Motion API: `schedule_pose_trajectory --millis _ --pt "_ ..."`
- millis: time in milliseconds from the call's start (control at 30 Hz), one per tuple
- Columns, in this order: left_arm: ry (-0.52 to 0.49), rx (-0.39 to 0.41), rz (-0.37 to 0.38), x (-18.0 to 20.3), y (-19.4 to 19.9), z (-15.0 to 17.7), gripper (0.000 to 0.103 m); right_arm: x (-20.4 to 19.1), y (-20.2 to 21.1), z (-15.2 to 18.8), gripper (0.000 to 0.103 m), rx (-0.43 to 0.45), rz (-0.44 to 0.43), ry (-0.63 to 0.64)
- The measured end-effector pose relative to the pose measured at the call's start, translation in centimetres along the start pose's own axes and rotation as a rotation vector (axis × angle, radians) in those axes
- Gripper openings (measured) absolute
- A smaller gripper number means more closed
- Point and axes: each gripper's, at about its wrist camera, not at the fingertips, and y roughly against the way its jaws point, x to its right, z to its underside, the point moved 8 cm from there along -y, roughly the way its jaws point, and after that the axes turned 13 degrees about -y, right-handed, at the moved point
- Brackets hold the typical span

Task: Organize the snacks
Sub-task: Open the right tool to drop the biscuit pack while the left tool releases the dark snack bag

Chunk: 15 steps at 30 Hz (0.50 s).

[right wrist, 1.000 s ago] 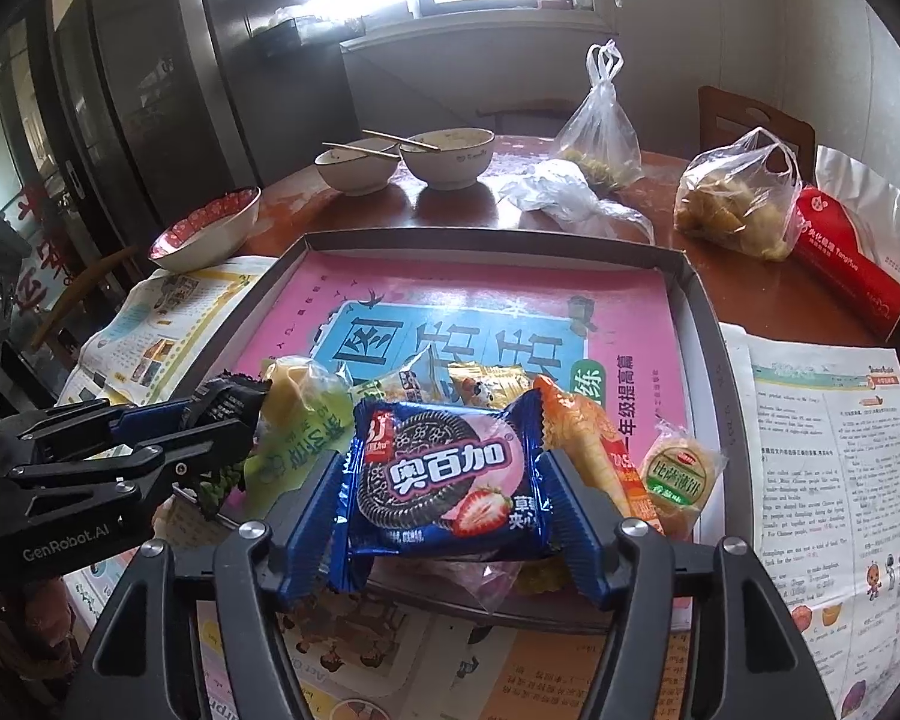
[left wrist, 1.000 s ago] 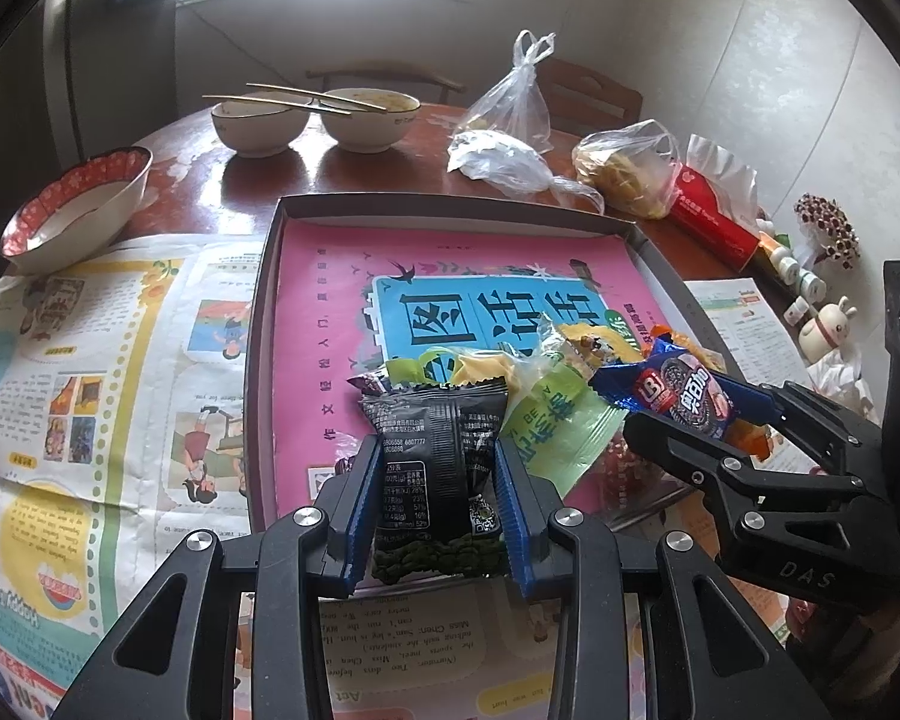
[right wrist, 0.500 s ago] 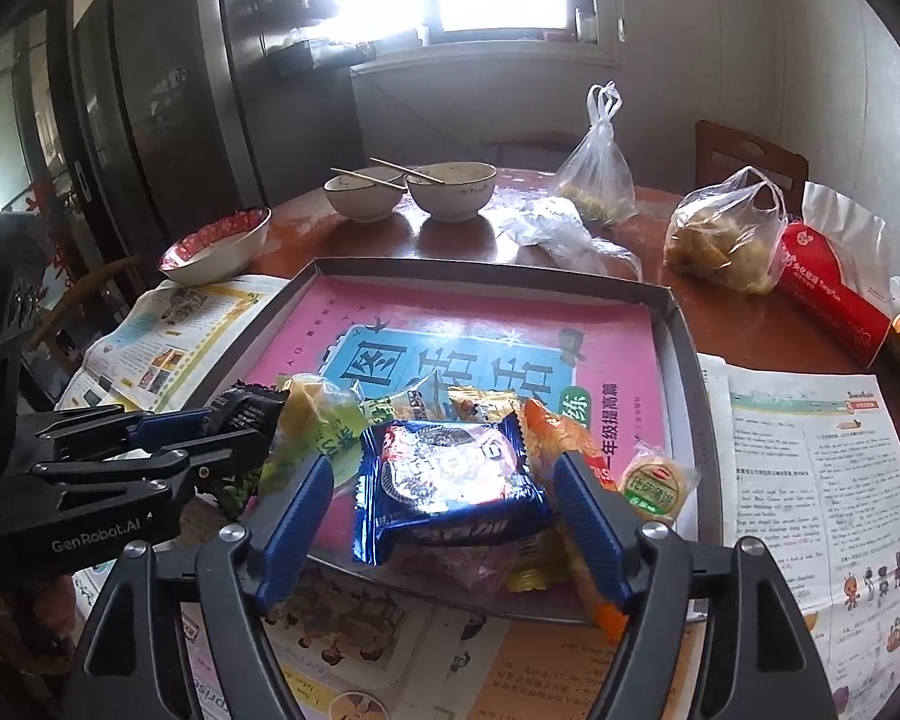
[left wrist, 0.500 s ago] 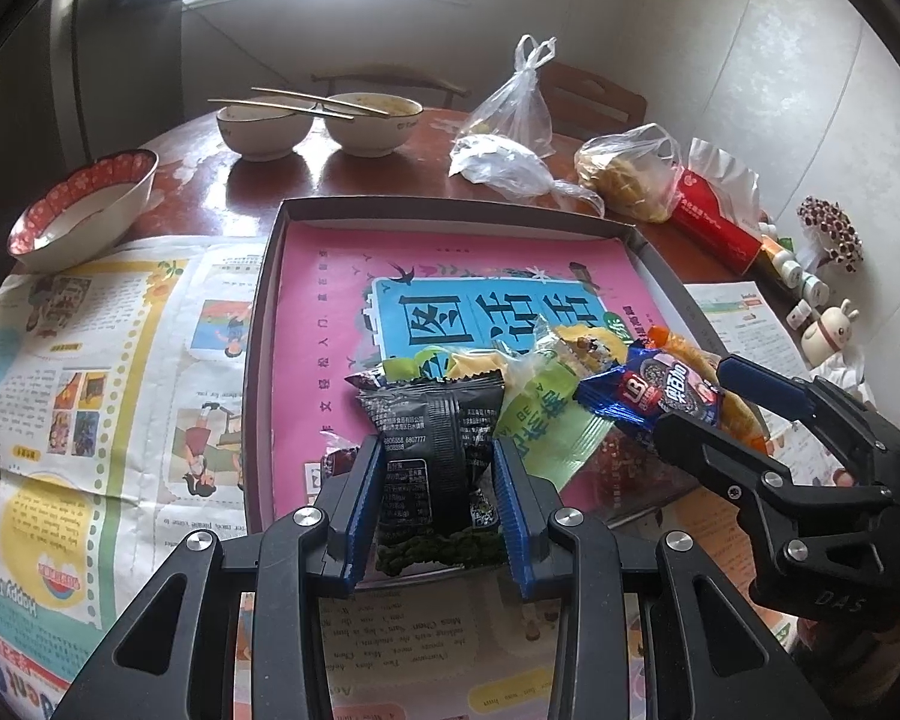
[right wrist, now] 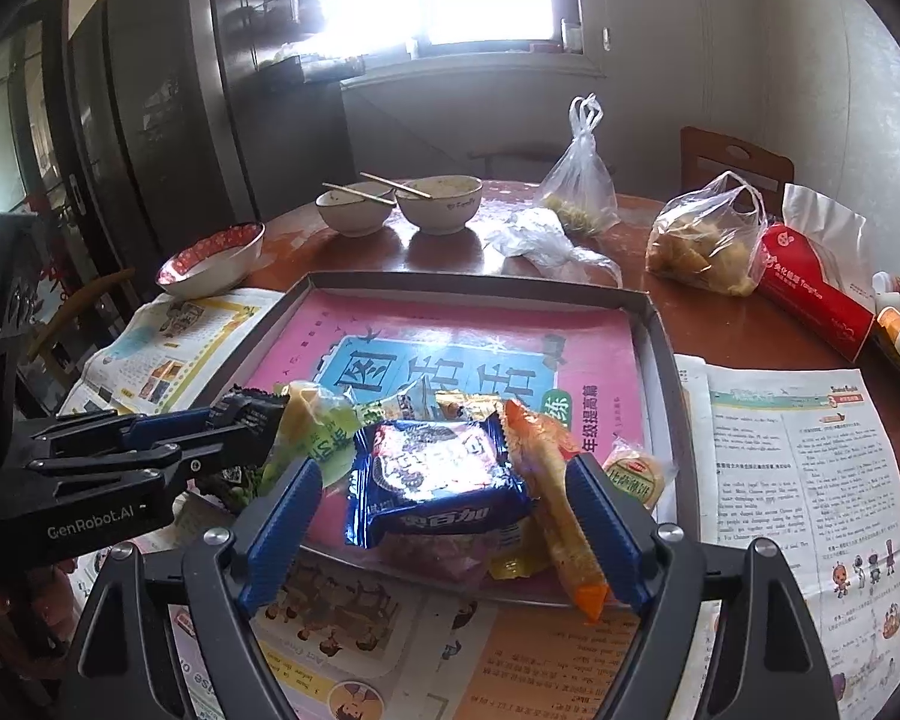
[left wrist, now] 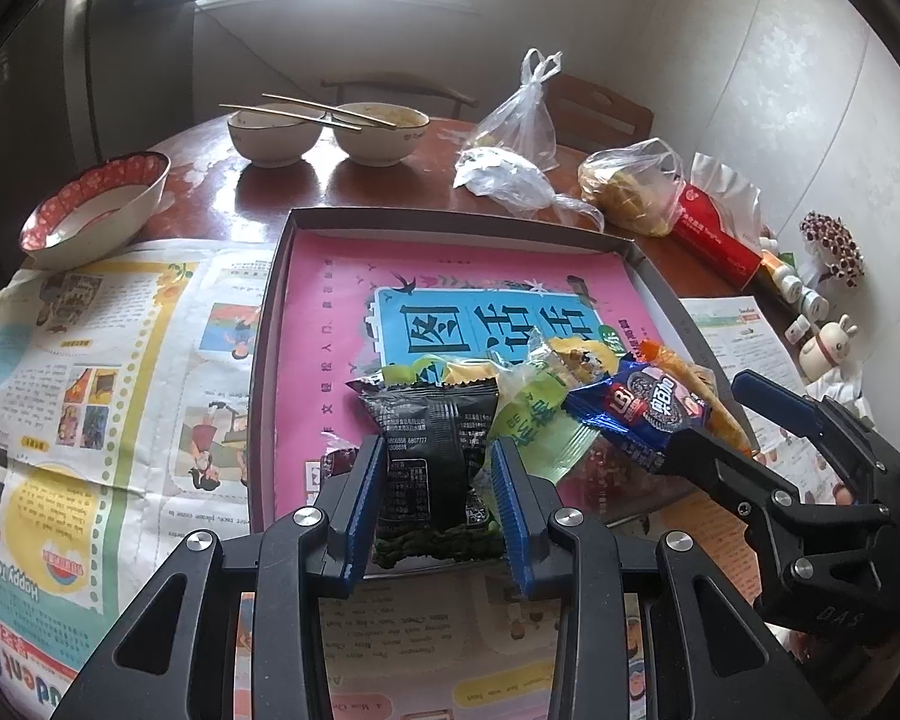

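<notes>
Between left tool pads, black snack packet

Pkts under blue cookie pack hidden

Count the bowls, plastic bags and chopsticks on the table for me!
Bowls: 3
Plastic bags: 3
Chopsticks: 2
Total: 8
</notes>
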Motion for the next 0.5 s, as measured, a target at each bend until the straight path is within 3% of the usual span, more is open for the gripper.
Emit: schedule_pose_trajectory --millis 300,500 --pt "-0.005 0.005 -0.009 0.2 0.4 0.0 0.039 0.4 0.6 -0.2 0.084 0.016 0.003 -0.011" --pt "-0.004 0.021 -0.015 0.2 0.9 -0.1 0.05 0.3 1.3 -0.2 0.087 0.031 -0.019 -0.021"
